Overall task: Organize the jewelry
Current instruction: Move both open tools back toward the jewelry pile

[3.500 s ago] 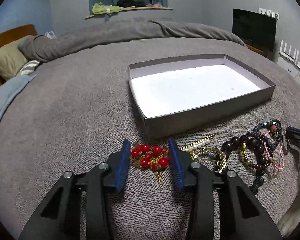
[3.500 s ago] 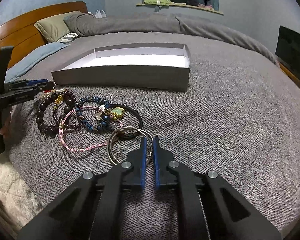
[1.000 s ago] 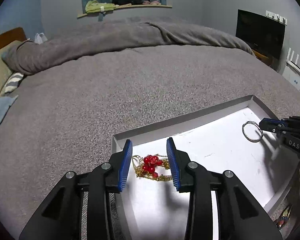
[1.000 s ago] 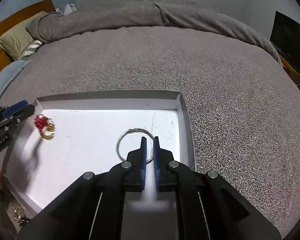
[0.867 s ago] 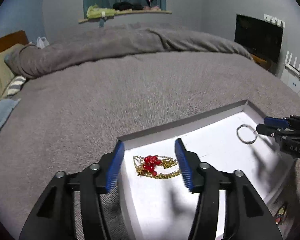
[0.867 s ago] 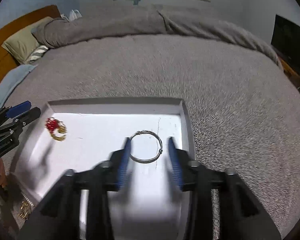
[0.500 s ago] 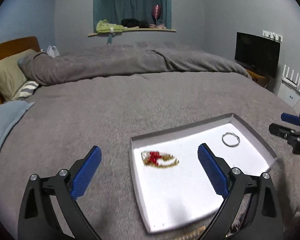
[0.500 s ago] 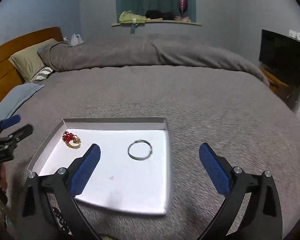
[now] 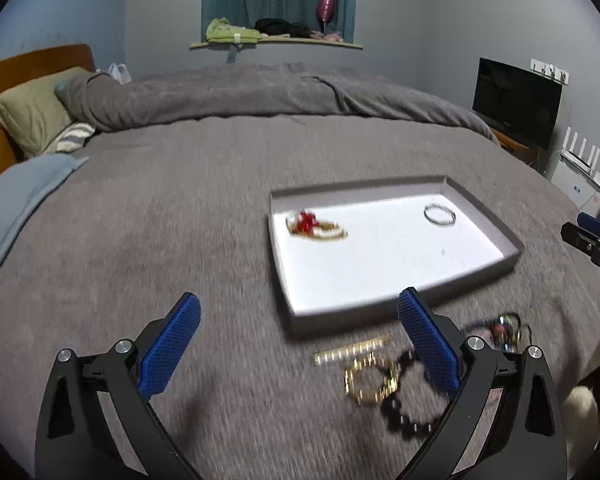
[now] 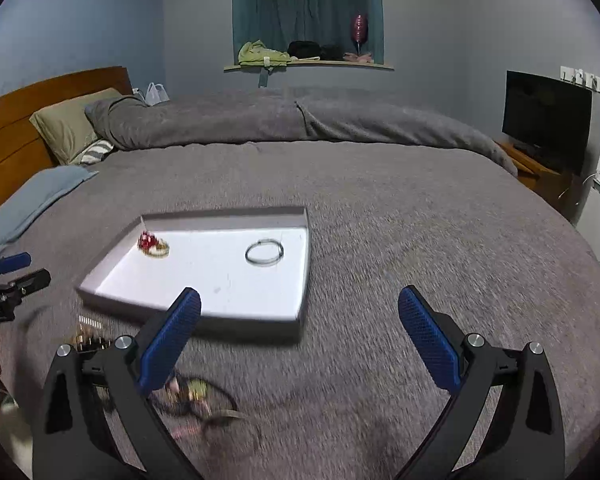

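A shallow grey tray (image 9: 480, 208) with a white floor lies on the grey bedspread. In it lie a red-bead and gold-chain piece (image 9: 308, 224) at the left and a thin silver ring (image 9: 440, 214) at the right. My left gripper (image 9: 299, 298) hangs open and empty, short of the tray's near wall. More jewelry lies loose on the bed before the tray: a gold chain with dark beads (image 9: 372, 376). In the right wrist view the tray (image 10: 220, 276), red piece (image 10: 150, 244) and ring (image 10: 264, 253) show too. My right gripper (image 10: 300, 292) is wide open and empty above the bracelets (image 10: 196, 400).
A rumpled grey duvet (image 10: 300, 124) lies across the bed's far side, with pillows (image 10: 64, 124) and a wooden headboard (image 10: 16, 128) at the left. A blue cloth (image 9: 24, 196) covers the left bed corner. A television (image 10: 548, 116) stands off the bed at the right.
Both grippers opened wide and drew back from the tray toward the loose jewelry. The red-bead piece and the silver ring, held a second ago, now lie in the tray.
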